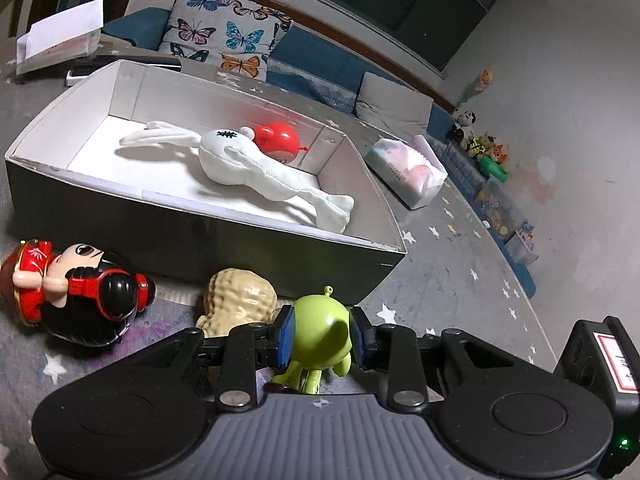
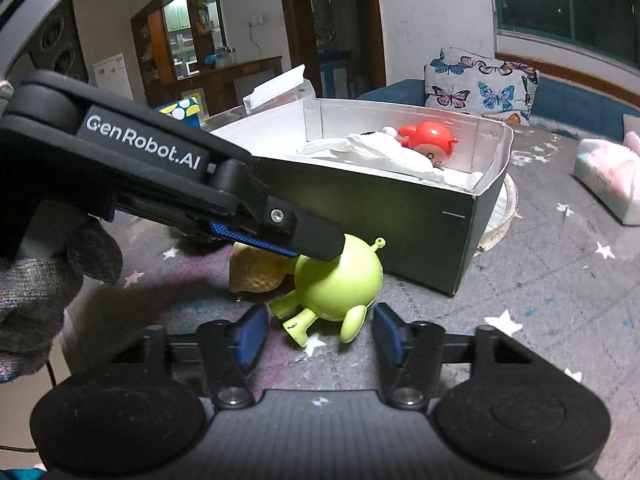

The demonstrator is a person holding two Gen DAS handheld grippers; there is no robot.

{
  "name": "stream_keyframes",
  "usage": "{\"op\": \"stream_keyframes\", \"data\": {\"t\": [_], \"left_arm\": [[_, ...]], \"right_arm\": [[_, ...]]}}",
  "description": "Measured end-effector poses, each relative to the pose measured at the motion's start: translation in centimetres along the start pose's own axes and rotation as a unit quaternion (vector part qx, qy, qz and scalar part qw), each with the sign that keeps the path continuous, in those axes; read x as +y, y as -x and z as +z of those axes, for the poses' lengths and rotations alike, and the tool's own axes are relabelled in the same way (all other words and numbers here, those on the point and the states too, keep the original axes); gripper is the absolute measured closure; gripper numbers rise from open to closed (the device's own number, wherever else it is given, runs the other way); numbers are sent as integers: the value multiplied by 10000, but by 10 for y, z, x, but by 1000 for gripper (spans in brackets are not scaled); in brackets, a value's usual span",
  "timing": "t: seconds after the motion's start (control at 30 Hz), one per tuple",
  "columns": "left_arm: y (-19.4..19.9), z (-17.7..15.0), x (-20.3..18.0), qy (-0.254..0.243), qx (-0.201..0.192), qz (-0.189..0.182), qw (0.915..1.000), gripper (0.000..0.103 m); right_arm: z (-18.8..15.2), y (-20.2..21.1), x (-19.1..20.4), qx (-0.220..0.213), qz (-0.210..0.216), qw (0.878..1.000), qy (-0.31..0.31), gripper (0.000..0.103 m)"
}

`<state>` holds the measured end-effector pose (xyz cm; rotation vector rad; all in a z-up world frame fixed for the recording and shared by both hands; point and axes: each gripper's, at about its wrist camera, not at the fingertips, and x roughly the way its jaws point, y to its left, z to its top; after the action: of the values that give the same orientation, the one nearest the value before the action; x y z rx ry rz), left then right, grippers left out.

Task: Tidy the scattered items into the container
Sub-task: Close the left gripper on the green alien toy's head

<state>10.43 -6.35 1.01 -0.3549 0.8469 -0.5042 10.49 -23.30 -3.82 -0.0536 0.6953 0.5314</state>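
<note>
1. Green toy figure [image 1: 320, 330], round-bodied with short legs and a small loop on top, lies on the grey star-patterned mat [image 1: 460, 280] just in front of the dark cardboard box [image 1: 200, 232]; the left gripper [image 1: 322, 338] has its blue pads pressed against both sides of the toy's body.
2. Seen from the right wrist, the green toy figure [image 2: 340, 280] lies just beyond the right gripper [image 2: 318, 336], whose fingers stand wide apart and touch nothing; the left gripper's upper finger [image 2: 316, 236] rests on top of the toy.
3. Inside the box lie a white plush rabbit [image 1: 240, 160] and a red round toy [image 1: 278, 138], touching each other.
4. Beside the green toy sits a tan peanut-shaped toy [image 1: 236, 304]; a red and black doll [image 1: 76, 292] lies further left on the mat.
5. A tissue pack [image 1: 408, 172] rests on the mat beyond the box.
</note>
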Motion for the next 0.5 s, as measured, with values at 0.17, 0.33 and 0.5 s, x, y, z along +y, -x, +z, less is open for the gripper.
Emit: {"op": "stream_keyframes", "data": {"t": [0.17, 0.33, 0.5], "left_arm": [[1, 0, 1, 112, 19, -56, 9999, 70], [-1, -1, 5, 321, 177, -148, 9992, 70], [-8, -8, 5, 411, 344, -262, 9982, 70]], "right_arm": [[-1, 2, 0, 1, 12, 10000, -2, 51], [-2, 5, -2, -2, 27, 9999, -132, 60], [-4, 14, -7, 3, 5, 9998, -180, 62]]}}
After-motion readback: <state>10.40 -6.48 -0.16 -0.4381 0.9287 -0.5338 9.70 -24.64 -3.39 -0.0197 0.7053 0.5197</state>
